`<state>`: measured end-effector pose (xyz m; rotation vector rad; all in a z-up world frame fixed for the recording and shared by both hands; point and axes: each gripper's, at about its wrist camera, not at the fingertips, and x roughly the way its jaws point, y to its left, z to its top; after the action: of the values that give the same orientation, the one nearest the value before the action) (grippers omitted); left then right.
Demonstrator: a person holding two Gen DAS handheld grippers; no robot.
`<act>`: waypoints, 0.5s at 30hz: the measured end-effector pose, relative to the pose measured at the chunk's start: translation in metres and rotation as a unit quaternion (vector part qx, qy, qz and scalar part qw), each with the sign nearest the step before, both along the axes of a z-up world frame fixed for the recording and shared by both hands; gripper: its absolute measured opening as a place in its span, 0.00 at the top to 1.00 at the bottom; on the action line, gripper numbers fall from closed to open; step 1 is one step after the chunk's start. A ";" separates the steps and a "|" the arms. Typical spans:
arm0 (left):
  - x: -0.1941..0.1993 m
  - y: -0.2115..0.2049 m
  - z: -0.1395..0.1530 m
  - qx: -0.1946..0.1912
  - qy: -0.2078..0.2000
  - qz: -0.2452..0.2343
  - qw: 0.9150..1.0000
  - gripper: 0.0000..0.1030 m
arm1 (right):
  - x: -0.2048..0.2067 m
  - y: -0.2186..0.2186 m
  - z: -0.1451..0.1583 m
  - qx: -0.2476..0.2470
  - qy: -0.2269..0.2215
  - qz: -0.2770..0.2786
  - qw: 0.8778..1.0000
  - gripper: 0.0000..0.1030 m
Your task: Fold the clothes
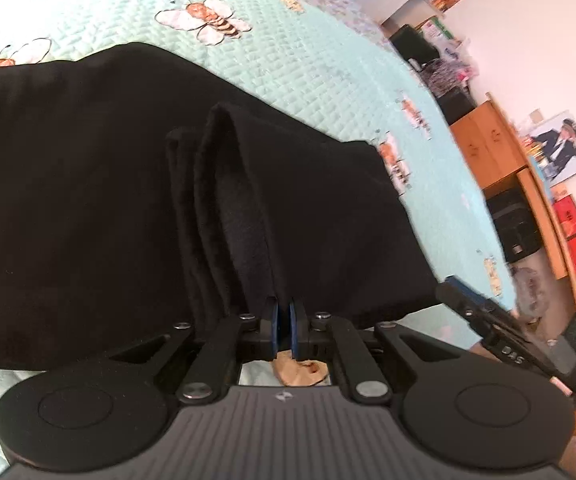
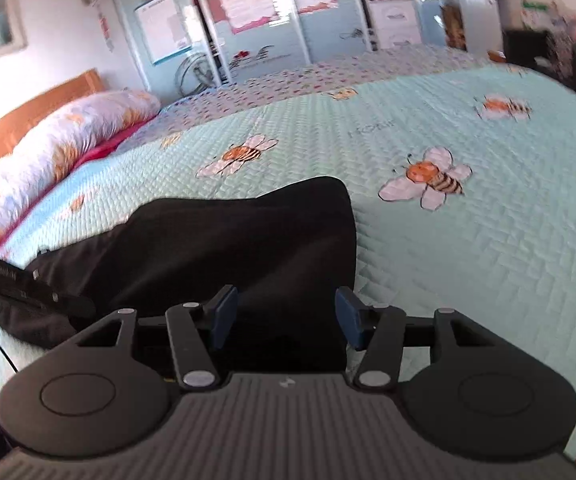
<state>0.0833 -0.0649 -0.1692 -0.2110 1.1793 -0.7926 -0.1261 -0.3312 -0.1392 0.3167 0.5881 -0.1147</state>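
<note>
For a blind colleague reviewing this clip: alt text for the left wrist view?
The left gripper is shut on a bunched edge of a black garment spread over a mint quilt printed with bees; wooden furniture stands at right.

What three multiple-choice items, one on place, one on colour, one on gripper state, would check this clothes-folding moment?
1. Where does the black garment lie?
A. on the bee-print quilt
B. on the wooden desk
C. on the floor

2. What colour are the gripper fingers' pads?
A. red
B. blue
C. white

3. How do the two grippers stand?
A. both open
B. left open, right shut on cloth
C. left shut on cloth, right open

Answers:
1 A, the mint bee-print quilt shows around the garment in both views.
2 B, blue pads show on both grippers.
3 C, the left gripper pinches a raised fold of the garment, while the right gripper has its fingers spread wide over the cloth.
</note>
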 end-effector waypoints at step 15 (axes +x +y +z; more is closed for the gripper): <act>0.005 0.004 -0.041 -0.011 0.037 0.016 0.999 0.94 | 0.084 -0.009 -0.013 0.160 0.009 0.132 0.978 0.47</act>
<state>0.0878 -0.0605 -0.2102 -0.2780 1.2339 -0.7742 -0.0417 -0.3401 -0.1519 0.5466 0.6625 0.2359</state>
